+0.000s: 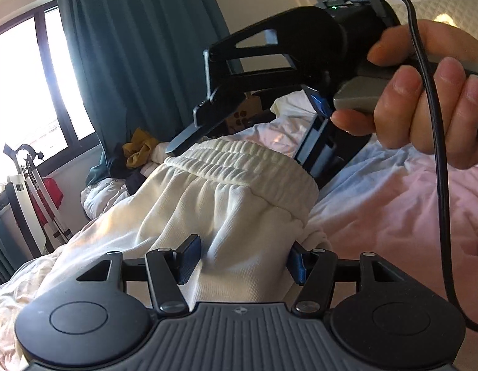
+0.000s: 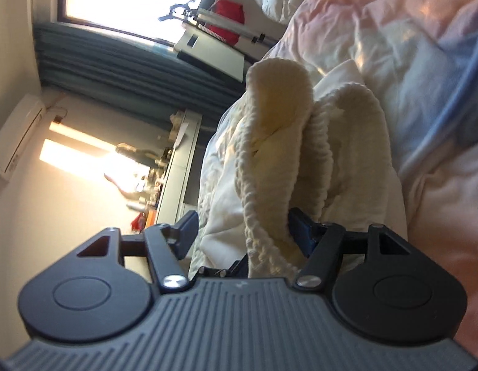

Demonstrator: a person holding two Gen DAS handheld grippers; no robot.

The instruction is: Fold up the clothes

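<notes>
A cream-white garment (image 1: 226, 204) with a ribbed elastic waistband (image 1: 242, 164) lies on the bed. My left gripper (image 1: 242, 259) is open, its two blue-padded fingers spread on either side of the cloth below the waistband. My right gripper (image 1: 251, 133), held in a hand, is at the waistband in the left wrist view, one finger over the band and one at its far end. In the right wrist view the right gripper (image 2: 242, 232) is open, with the ribbed band (image 2: 282, 142) bunched between the fingers against the right pad.
The bed has a rumpled white and pink duvet (image 1: 393, 204). A pile of dark and yellow clothes (image 1: 136, 151) lies at the far side. Teal curtains (image 1: 139, 46), a window, and a rack with a red item (image 1: 50, 191) stand to the left.
</notes>
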